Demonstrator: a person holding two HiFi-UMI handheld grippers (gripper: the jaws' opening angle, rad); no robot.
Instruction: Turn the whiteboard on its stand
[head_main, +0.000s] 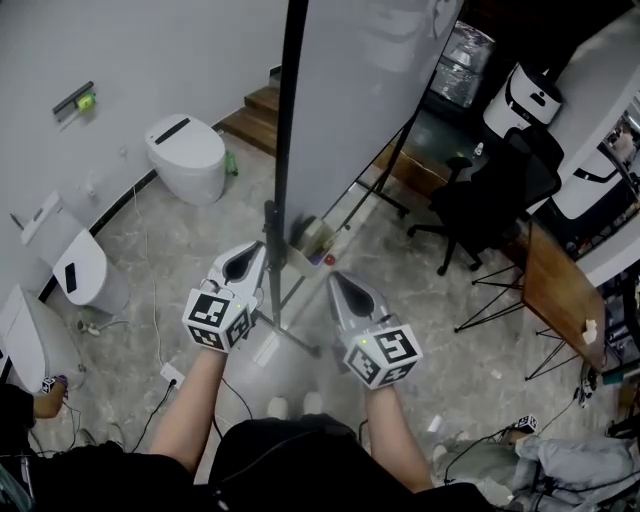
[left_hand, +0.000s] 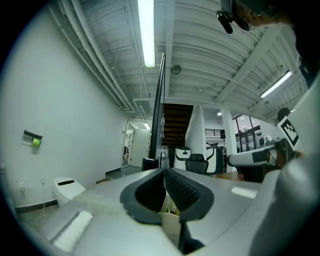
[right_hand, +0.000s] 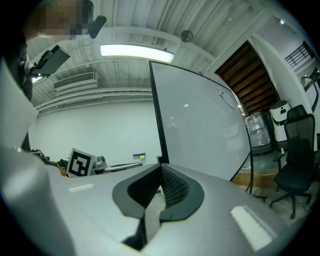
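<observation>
On the marble-patterned floor in front of the person, the whiteboard (head_main: 370, 90) stands upright on its black stand (head_main: 300, 342), seen almost edge-on from the head view, with its dark frame edge running straight down toward the two grippers. A small tray (head_main: 315, 240) with a few items sits at the board's lower edge.

The left gripper (head_main: 255, 252) is just beside the stand's upright post, on its left. In the left gripper view its jaws are closed tip to tip (left_hand: 163, 171), with nothing seen clamped between them; the whiteboard's thin edge (left_hand: 161, 100) rises directly beyond the tips, and I cannot tell whether they touch it.

The right gripper (head_main: 338, 280) is on the other side of the post, near the tray. In the right gripper view its jaws (right_hand: 160, 168) are likewise pressed together and hold nothing; the whiteboard's broad pale face (right_hand: 200, 120) spreads to the right of its black frame edge.

A white toilet (head_main: 190, 155) stands by the wall at left. A black office chair (head_main: 495, 195) and a wooden table (head_main: 555, 290) are at right, well apart from the board. Wooden stairs (head_main: 260, 110) lie behind it.
</observation>
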